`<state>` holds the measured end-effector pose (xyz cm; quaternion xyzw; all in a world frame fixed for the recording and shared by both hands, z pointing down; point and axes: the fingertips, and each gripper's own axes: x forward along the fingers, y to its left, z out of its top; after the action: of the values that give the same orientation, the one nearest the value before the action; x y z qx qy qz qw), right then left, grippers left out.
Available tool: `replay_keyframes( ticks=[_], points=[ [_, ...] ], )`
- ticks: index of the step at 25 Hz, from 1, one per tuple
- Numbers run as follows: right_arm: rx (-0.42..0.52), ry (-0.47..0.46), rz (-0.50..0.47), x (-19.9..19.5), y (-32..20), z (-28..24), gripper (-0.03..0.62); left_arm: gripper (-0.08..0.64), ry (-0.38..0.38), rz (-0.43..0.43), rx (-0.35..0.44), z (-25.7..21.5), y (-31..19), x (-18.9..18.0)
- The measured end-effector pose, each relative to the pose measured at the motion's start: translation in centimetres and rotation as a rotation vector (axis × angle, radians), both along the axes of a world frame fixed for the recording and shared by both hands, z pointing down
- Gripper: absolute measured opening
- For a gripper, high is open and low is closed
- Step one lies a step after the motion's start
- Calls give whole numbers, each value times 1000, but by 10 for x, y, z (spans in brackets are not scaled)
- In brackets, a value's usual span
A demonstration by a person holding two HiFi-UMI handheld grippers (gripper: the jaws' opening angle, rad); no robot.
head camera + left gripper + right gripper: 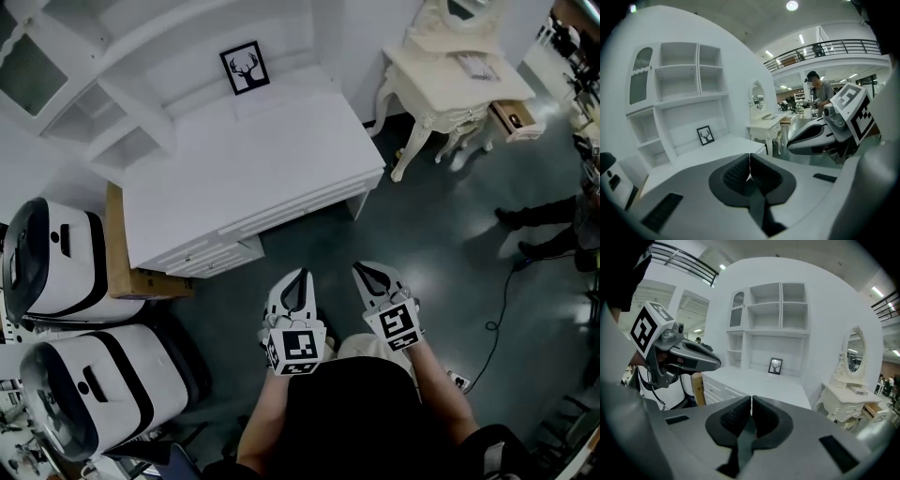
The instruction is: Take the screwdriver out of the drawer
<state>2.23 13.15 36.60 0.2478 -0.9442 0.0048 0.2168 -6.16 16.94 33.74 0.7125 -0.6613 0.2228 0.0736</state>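
Observation:
No screwdriver shows in any view. The white desk (253, 169) has a row of drawers (211, 253) along its front edge, and they look closed. My left gripper (298, 275) and right gripper (366, 268) hang side by side over the dark floor, a short way in front of the desk's right front corner. In the left gripper view the left gripper (749, 161) is shut with nothing between its pads. In the right gripper view the right gripper (751, 404) is also shut and empty, and the drawers (717, 391) lie ahead to its left.
A framed deer picture (245, 67) stands at the back of the desk under white shelving. Two white rounded machines (56, 258) and a wooden panel (117, 253) flank the desk's left. A cream vanity table (450, 84) with an open drawer (514, 117) stands at right. A person's feet (534, 220) and a cable (497, 319) are nearby.

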Motion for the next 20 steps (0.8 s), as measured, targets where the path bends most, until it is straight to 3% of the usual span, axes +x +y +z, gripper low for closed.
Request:
replay_keyframes(
  ticks=[11,20],
  points=[
    [-38,72,-45,-46,-35,44,71,23,19,-22,-51,24,-20,-31],
    [-110,114,-120,-74,-71,99,80,23,34,-132,-108,41,-36,-47]
  ],
)
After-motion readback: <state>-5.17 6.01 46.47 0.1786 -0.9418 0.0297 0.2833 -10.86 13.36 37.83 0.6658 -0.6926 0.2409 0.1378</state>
